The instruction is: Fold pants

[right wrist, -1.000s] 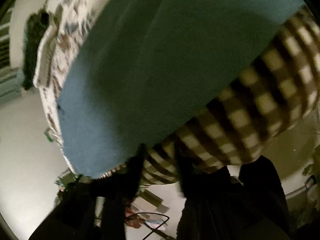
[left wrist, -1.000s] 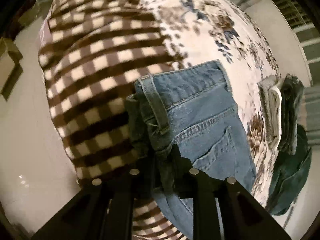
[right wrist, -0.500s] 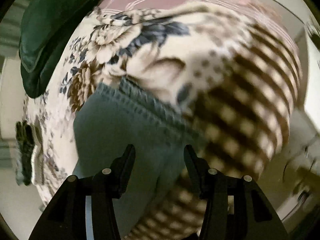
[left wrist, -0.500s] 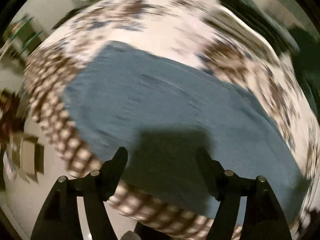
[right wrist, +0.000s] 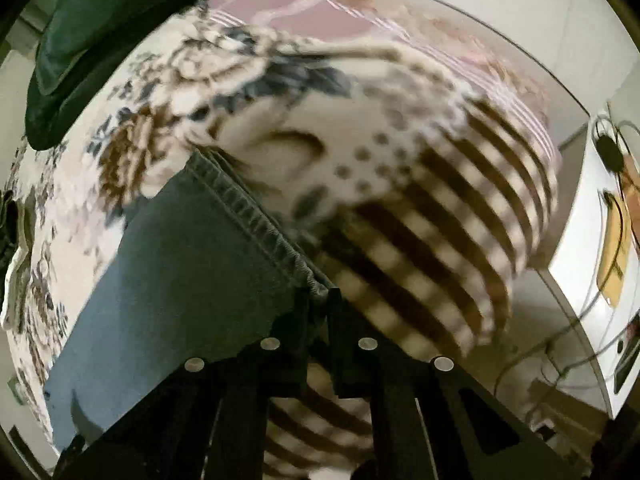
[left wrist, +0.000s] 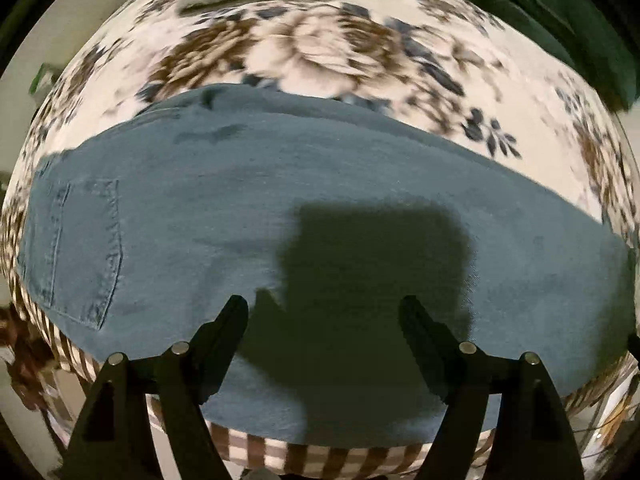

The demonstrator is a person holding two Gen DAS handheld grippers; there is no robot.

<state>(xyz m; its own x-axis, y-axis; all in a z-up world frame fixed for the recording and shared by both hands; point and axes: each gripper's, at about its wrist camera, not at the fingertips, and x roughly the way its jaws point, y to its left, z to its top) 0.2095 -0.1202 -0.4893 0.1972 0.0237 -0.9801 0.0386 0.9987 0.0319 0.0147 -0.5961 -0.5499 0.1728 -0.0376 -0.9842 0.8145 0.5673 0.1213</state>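
Jeans [left wrist: 320, 208] lie flat on the bed's floral blanket [left wrist: 328, 48]. Right gripper [right wrist: 318, 300] is closing on the hem corner [right wrist: 316, 284]; thin bite, may slip on lift. Left gripper [left wrist: 322, 320] is opening, empty above mid-leg.

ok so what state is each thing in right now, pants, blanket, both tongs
blue denim pants: lying flat on the blanket, back pocket up
floral and brown-checked fleece blanket: spread out under the pants
left tongs: jaws opening, over the denim, nothing between them
right tongs: jaws closing on the hem corner of the pants
dark green cushion: resting at the blanket's edge
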